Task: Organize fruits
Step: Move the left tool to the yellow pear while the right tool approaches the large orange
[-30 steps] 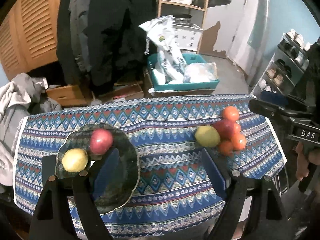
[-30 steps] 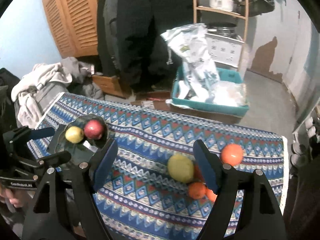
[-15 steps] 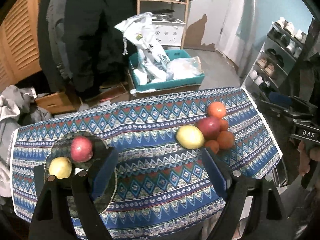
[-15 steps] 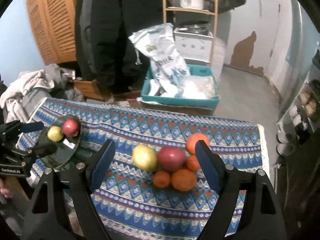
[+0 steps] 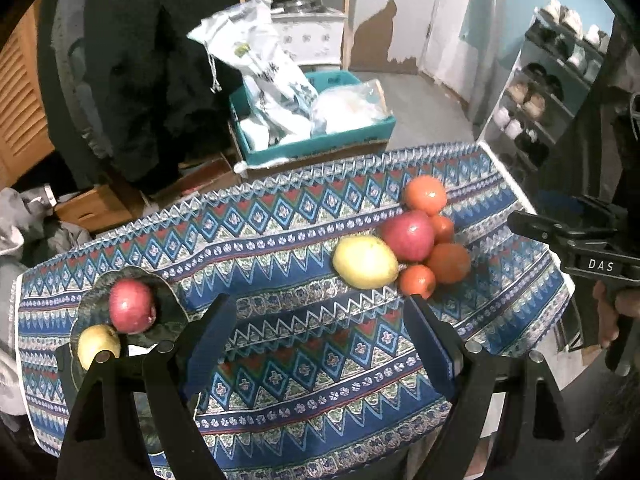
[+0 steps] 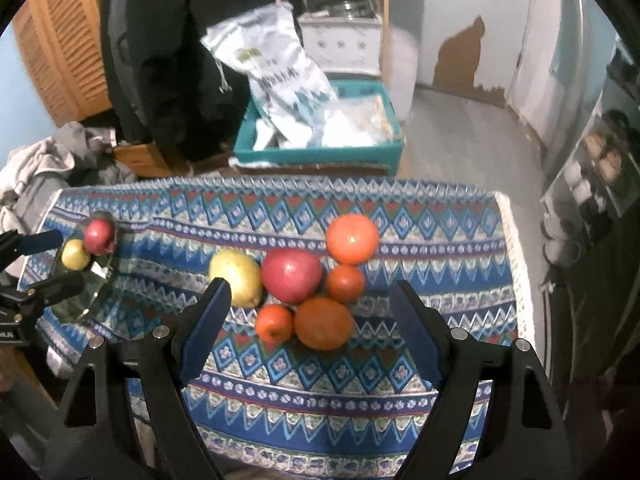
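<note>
Both your claws are spread wide and grip nothing: your left claw (image 5: 320, 328) over the counter's (image 5: 280, 392) near edge, your right claw (image 6: 308, 304) just short of the fruit cluster (image 6: 304, 280) toward the right end. The dark plate (image 5: 168, 304) at the left end carries 2 apples (image 5: 132, 306).

**Two wrist views over one table**

Both fisheyes look down from the near edge across the patterned tablecloth (image 5: 304, 240) (image 6: 420, 216). The left sits near the plate (image 5: 168, 300), the right probably nearer the fruit pile (image 6: 304, 280); both share these.
</note>
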Demonstrator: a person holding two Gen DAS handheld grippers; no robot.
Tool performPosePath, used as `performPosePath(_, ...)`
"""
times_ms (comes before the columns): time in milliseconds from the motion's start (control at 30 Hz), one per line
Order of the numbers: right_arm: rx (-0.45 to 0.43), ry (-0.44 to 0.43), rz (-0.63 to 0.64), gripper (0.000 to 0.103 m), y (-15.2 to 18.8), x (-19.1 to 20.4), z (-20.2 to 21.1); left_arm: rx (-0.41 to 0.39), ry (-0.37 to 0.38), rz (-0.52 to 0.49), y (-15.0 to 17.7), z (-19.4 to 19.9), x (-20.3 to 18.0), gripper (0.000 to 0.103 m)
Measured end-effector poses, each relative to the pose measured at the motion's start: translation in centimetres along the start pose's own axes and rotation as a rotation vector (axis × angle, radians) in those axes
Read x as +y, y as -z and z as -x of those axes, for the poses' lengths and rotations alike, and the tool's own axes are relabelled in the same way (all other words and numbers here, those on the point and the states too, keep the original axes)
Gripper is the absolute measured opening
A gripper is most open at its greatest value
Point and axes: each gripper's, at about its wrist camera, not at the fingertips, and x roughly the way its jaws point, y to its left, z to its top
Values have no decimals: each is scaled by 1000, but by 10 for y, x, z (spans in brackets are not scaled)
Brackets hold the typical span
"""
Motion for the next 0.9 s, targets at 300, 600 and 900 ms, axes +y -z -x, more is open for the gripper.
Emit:
performPosePath(300,127,0,-37,82,13,-10,-59,63,6,20,0,-47,-3,87)
performPosePath(600,200,-17,-98,82,24,-20,-103,108,0,1,4,-84,-9,87)
performPosePath(900,255,-41,-156,81,36,-30,-132,131,3,-19,9,-103,-13,87)
